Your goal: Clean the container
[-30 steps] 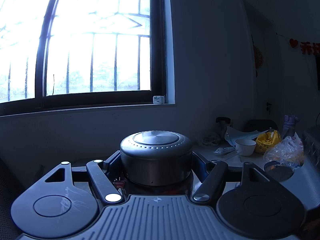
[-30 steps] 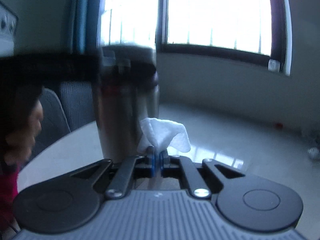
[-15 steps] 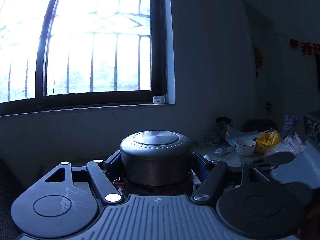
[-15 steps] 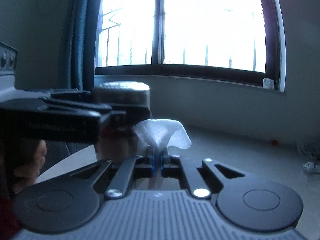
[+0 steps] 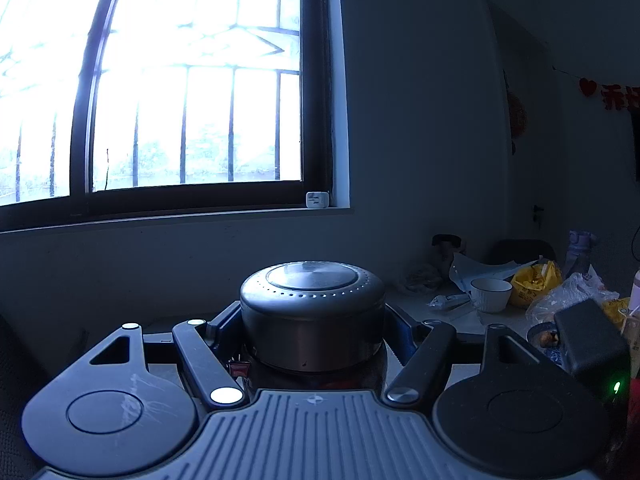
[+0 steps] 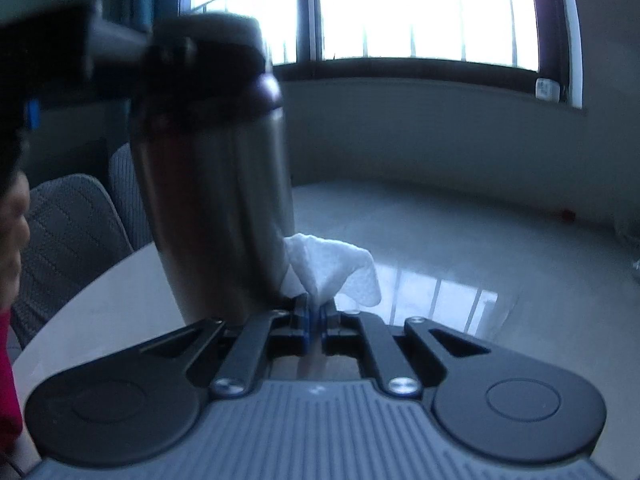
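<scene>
Left gripper [image 5: 314,336] clamps the steel container [image 5: 312,316] just below its lid, holding it upright above the bench [image 6: 440,240]. Right gripper [image 6: 314,314] pinches a white tissue [image 6: 336,268] between closed jaws, the tissue touching the container's lower side, near its base.

Both rigs match: grey ribbed centre plate with a small cross mark, flanked by black teardrop housings with embossed discs. Left gripper [image 5: 314,340]: black link arms, silver rivets, white scratches on the lower-left disc. Right gripper [image 6: 314,314]: black links, silver screws, blue pads [image 6: 306,322]. Red sleeve [image 6: 6,384] at the lower-left edge.
</scene>
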### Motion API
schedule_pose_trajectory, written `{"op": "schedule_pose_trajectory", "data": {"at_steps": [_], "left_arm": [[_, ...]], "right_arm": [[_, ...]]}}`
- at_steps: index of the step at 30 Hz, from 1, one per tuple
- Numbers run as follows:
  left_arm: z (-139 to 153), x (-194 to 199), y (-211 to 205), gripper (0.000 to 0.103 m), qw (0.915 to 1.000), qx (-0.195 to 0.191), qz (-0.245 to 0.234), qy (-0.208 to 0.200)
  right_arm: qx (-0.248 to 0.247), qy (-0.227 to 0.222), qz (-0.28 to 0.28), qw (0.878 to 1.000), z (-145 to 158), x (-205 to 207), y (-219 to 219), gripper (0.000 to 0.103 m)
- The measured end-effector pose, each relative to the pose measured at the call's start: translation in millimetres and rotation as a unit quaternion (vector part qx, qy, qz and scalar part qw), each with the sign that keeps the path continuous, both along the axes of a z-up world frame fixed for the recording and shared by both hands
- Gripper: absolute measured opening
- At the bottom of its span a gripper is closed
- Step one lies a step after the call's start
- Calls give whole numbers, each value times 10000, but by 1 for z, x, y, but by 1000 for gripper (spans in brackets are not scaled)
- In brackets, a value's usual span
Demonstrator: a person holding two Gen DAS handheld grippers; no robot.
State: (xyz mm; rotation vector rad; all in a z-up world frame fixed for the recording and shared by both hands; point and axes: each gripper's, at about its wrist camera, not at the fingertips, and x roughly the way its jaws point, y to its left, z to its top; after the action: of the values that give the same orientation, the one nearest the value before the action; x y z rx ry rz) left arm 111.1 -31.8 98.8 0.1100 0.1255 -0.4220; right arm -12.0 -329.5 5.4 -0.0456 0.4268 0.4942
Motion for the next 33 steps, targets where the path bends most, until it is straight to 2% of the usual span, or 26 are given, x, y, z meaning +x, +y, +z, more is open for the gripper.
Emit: {"op": "schedule_pose_trajectory", "data": {"at_steps": [9,15,20,33], "left_arm": [[-2,3,3,73,10000,-31,-69,-15],[-5,2,3,73,9998,10,-191,-78],[-7,4,6,73,9995,-24,-281,-128],[-12,4,11,73,9984,-66,-521,-192]], "right_arm": [[-323,602,226,9974,-36,11,5,5],[-339,603,297,9972,-37,10,5,5],[-164,373,274,9988,-22,5,-5,5],[252,-571,433,9971,33,-7,-22,5]]}}
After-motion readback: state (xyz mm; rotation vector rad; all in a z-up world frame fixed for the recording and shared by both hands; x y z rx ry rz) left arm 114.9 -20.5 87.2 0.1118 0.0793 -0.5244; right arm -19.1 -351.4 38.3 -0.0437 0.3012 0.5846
